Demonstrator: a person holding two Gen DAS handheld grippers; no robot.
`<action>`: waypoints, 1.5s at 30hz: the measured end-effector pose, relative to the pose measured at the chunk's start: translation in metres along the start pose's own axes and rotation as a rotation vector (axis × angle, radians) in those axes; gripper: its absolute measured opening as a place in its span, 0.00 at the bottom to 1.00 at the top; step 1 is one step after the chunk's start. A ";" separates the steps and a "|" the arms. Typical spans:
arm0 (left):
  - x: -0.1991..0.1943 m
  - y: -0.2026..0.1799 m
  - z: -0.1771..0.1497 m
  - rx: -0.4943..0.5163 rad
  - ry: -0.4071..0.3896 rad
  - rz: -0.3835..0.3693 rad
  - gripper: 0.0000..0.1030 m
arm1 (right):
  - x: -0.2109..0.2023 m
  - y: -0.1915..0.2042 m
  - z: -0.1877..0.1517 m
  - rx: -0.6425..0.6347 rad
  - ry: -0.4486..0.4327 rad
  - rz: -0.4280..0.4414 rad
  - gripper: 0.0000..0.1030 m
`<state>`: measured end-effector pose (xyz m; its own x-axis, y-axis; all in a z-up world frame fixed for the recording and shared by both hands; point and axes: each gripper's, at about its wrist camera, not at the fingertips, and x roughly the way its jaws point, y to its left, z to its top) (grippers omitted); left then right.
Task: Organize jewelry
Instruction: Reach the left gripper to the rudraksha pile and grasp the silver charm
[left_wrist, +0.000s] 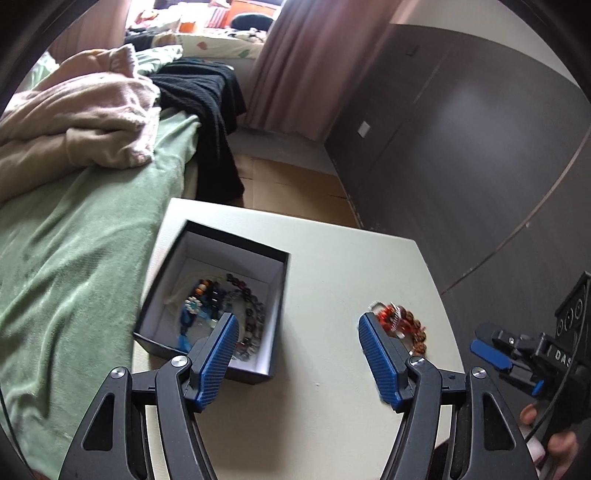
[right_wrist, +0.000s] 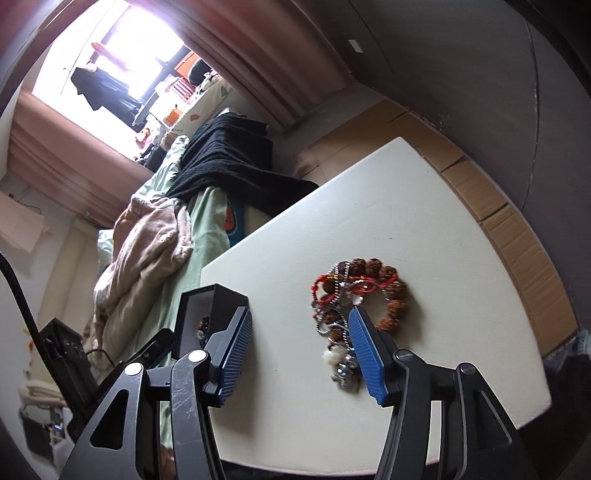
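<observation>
Green blanket (left_wrist: 74, 236) at your far left, beside white table (left_wrist: 332, 258). Black box (left_wrist: 212, 295) on table's left part, beaded bracelets (left_wrist: 229, 306) inside. Your left gripper (left_wrist: 295, 332) spread wide, empty, above table. Right of it, jewelry pile (right_wrist: 354, 299) on bare tabletop, well apart from box. Your right gripper (right_wrist: 299, 328) released, empty, right pad over pile's edge.

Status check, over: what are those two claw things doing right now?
Left gripper open, empty. Right gripper open, empty. Loose jewelry pile on table; more in black box. Nothing blocking.
</observation>
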<state>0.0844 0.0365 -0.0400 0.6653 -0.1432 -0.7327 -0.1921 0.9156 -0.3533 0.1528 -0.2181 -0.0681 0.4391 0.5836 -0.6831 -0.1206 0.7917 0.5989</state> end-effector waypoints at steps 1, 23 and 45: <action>0.001 -0.006 -0.002 0.016 0.007 -0.010 0.66 | -0.003 -0.004 0.000 0.007 0.000 -0.003 0.54; 0.076 -0.129 -0.052 0.306 0.227 -0.061 0.17 | -0.045 -0.086 0.008 0.160 0.012 -0.049 0.54; 0.116 -0.136 -0.076 0.395 0.253 0.006 0.13 | -0.038 -0.085 0.010 0.149 0.034 -0.073 0.54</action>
<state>0.1324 -0.1328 -0.1212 0.4586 -0.1794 -0.8704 0.1263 0.9826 -0.1359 0.1549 -0.3093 -0.0889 0.4108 0.5332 -0.7396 0.0453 0.7983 0.6006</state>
